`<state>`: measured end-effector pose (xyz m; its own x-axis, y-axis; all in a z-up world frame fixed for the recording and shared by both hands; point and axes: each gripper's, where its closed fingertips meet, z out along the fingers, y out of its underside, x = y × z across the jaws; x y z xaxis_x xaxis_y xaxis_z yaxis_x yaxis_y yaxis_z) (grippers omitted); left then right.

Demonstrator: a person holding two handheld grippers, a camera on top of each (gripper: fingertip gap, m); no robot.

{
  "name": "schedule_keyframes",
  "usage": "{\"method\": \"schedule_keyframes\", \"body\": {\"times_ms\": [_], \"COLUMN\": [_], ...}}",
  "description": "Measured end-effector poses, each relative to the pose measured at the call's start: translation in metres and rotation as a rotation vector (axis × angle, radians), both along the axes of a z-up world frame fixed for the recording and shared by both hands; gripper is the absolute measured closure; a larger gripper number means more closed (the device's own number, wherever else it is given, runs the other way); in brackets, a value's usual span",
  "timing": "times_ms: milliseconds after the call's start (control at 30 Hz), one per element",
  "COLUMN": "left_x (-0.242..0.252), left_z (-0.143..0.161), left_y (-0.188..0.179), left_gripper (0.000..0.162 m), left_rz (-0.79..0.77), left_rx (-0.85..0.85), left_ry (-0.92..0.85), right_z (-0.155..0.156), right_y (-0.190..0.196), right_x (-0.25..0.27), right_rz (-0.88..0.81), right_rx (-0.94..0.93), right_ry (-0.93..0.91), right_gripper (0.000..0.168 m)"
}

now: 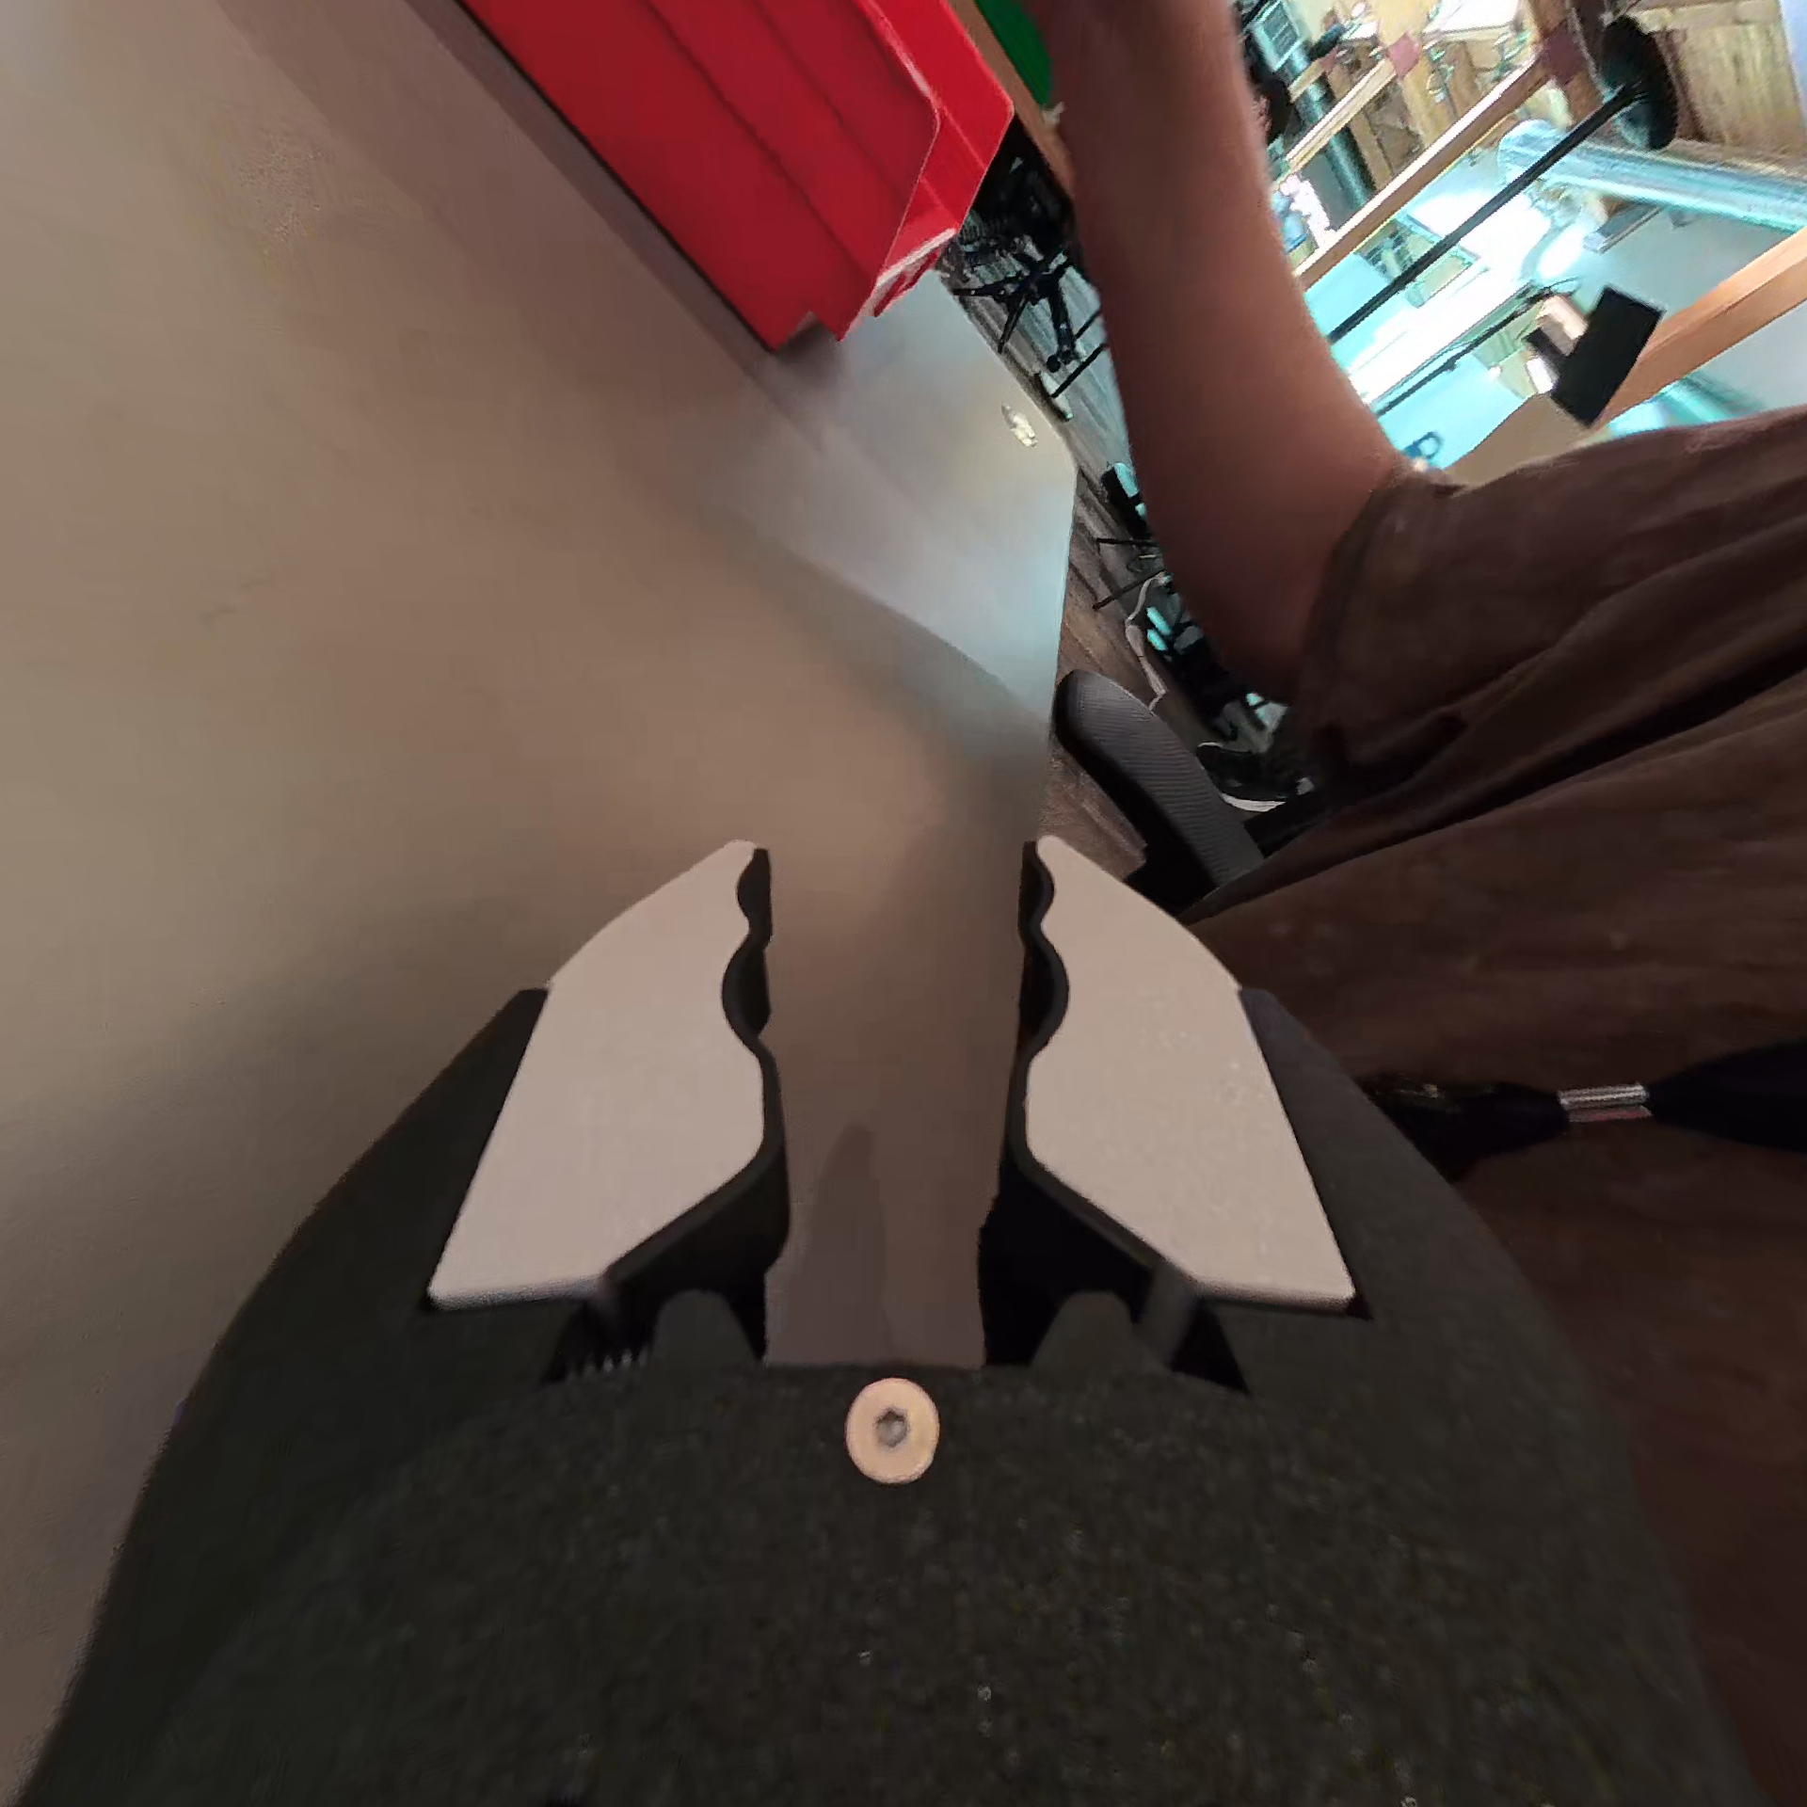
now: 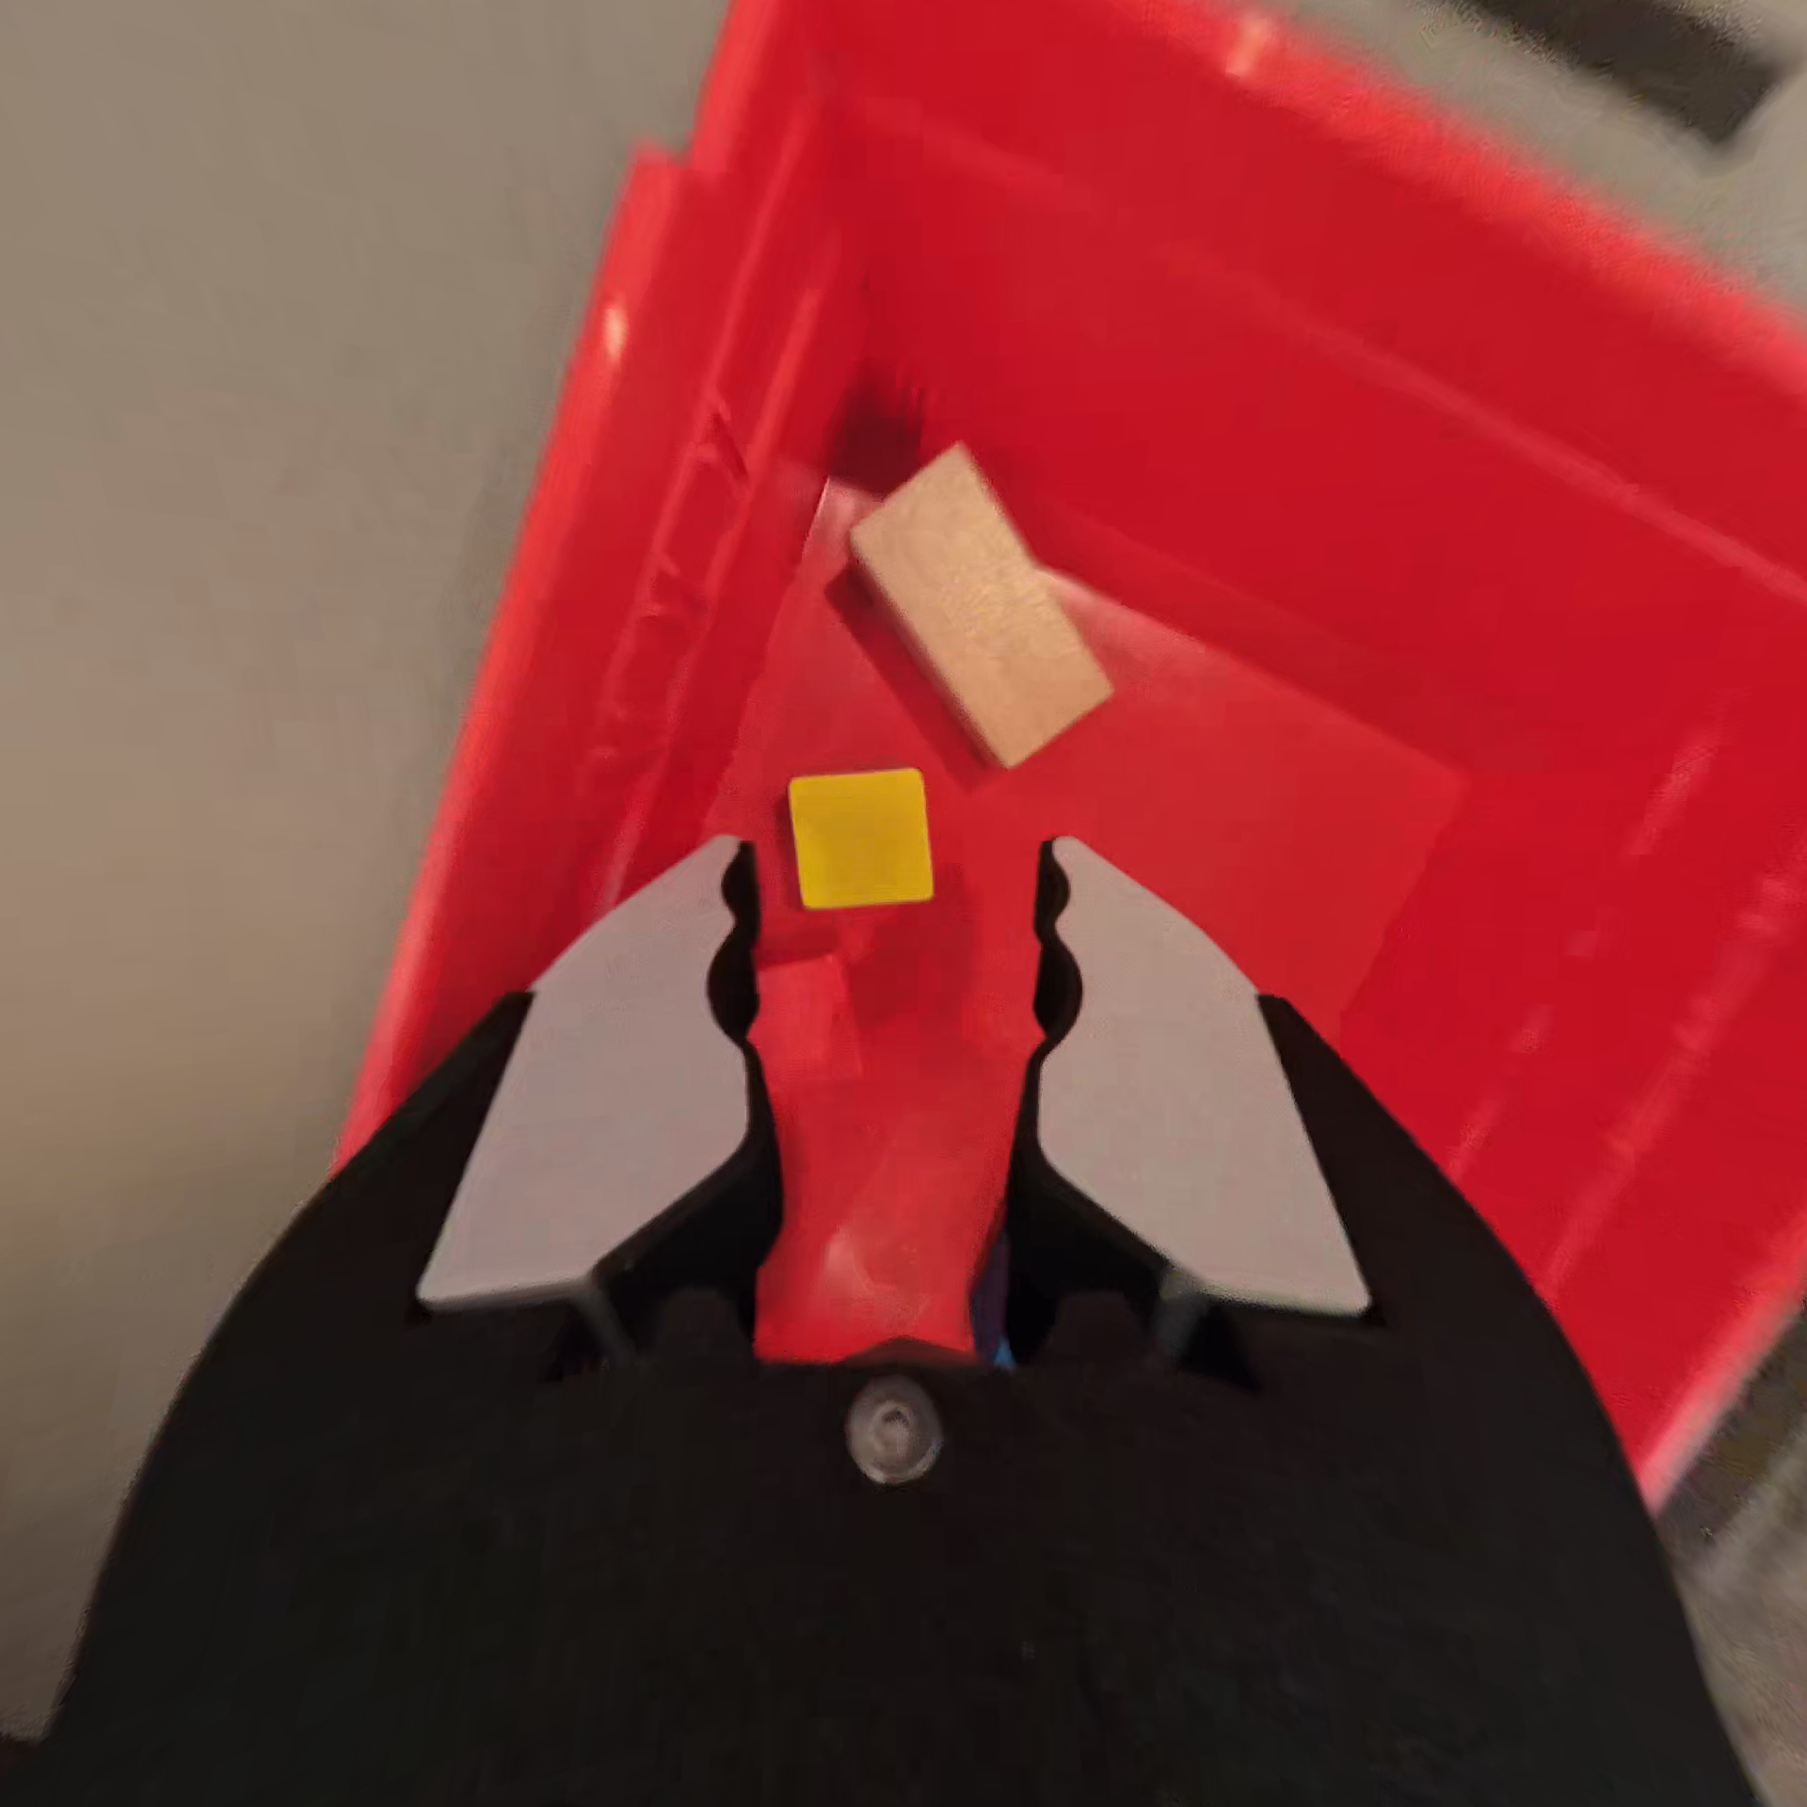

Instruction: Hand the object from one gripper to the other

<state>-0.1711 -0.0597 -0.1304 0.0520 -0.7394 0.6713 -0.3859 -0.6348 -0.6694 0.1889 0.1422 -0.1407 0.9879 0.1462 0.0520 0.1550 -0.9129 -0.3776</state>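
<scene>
1. We see a yellow block lying on the floor of a red bin, just above centre in the right wrist view. It sits just beyond the tips of the right tongs, nearer the left finger than the right, and no finger touches it.
2. A wood block, plain and oblong, lies tilted in the same bin, up and to the right of the yellow one and apart from it.
3. Our right tongs are spread wide with nothing between them; through the gap we see only the red bin floor. The grey fingers hang over the bin's lower left part.
4. The bin fills most of the right wrist view, its ribbed wall running down the left side; beside it, at the left edge of the frame, the pale surface shows. This view is somewhat blurred.
5. In the left wrist view our left tongs are also apart and empty, with bare surface showing between them.
6. The red bin appears at the top of that frame, well apart from the left tongs, resting on the surface.
7. A person's arm reaches up the upper right of the left wrist view, with a brown sleeve at the right edge.
8. A black chair stands just past the surface's edge, right of centre.
</scene>
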Motion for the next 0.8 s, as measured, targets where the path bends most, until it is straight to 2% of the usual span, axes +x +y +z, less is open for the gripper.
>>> {"method": "schedule_keyframes", "body": {"times_ms": [67,133,200,267,333,433,567,633,800], "left_x": [-0.005,-0.012,-0.019,-0.029,-0.049,-0.097,-0.158,-0.177,-0.175], "left_z": [-0.005,-0.008,-0.002,0.011,0.019,0.034,0.042,0.038,0.000], "left_y": [0.004,0.008,0.013,0.018,0.033,0.081,0.155,0.197,0.274], "left_gripper": [0.112,0.112,0.112,0.112,0.111,0.111,0.102,0.102,0.096], "left_rz": [0.017,0.032,0.048,0.070,0.121,0.304,0.527,0.667,0.792], "left_rx": [0.057,0.123,0.170,0.186,0.219,0.318,0.278,0.218,0.078], "left_ry": [0.041,0.081,0.088,0.085,0.163,0.343,0.587,0.675,0.777], "right_z": [0.048,0.096,0.132,0.152,0.143,0.105,0.071,0.064,0.038], "right_y": [-0.011,-0.032,-0.059,-0.088,-0.122,-0.164,-0.182,-0.185,-0.190], "right_x": [0.000,-0.023,-0.069,-0.133,-0.201,-0.283,-0.343,-0.359,-0.362], "right_rz": [-0.035,-0.004,0.094,0.251,0.427,0.641,0.721,0.757,0.830], "right_rx": [0.203,0.427,0.649,0.815,0.815,0.677,0.603,0.574,0.516], "right_ry": [0.024,0.107,0.258,0.461,0.673,0.871,0.997,1.004,0.828], "right_gripper": [0.101,0.107,0.113,0.113,0.113,0.111,0.108,0.108,0.106]}}
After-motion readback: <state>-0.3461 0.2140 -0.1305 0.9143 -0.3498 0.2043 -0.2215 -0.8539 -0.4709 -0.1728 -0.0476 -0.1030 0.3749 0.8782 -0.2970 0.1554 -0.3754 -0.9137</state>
